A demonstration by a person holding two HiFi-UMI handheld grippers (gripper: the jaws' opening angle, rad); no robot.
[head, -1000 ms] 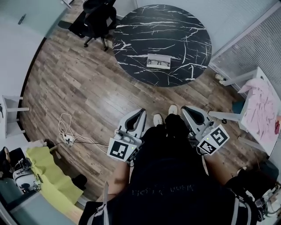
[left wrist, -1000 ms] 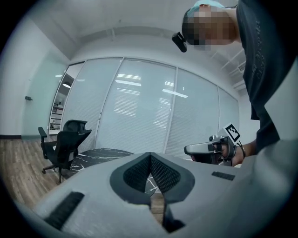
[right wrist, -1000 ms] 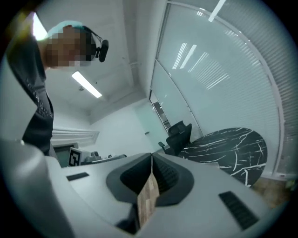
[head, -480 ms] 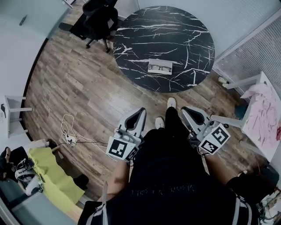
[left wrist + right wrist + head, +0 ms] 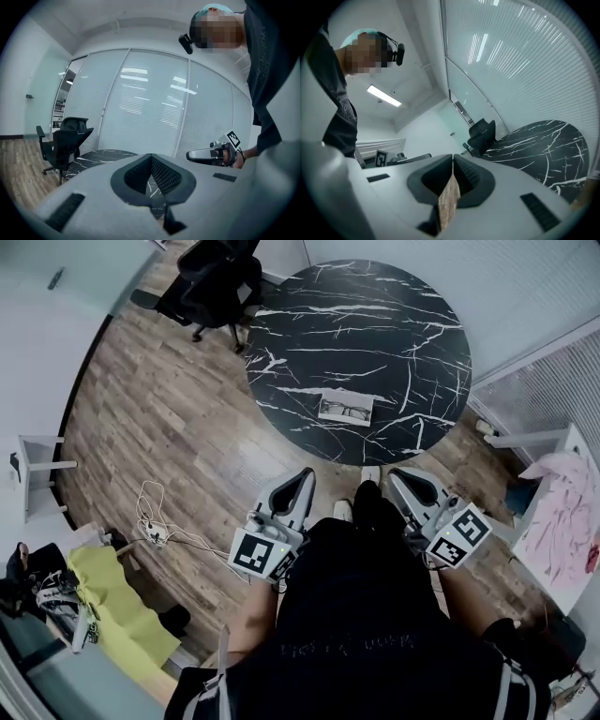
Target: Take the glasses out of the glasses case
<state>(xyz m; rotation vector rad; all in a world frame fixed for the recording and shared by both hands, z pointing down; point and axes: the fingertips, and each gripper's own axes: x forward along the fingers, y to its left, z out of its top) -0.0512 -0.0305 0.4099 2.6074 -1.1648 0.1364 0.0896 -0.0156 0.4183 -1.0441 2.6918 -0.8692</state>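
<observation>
An open pale glasses case (image 5: 330, 399) lies near the front edge of the round black marble table (image 5: 375, 324), with dark-framed glasses (image 5: 346, 412) inside it. My left gripper (image 5: 302, 476) and right gripper (image 5: 398, 474) are held at waist height over the wooden floor, well short of the table. Both are shut with nothing between their jaws. The left gripper view looks across its shut jaws (image 5: 151, 155) to the table (image 5: 101, 157) and the right gripper (image 5: 211, 154). In the right gripper view, the shut jaws (image 5: 453, 157) point toward the table (image 5: 543, 138); the case is not visible there.
A black office chair (image 5: 217, 277) stands at the table's far left. A white cable with a power strip (image 5: 150, 532) lies on the floor at left, near a yellow-green cloth (image 5: 112, 601). A white table with pink cloth (image 5: 562, 512) is at right. Glass walls with blinds stand behind the table.
The table and case have slid lower in the head view and look nearer, as the person has stepped toward them. Both grippers stay shut at the same height.
</observation>
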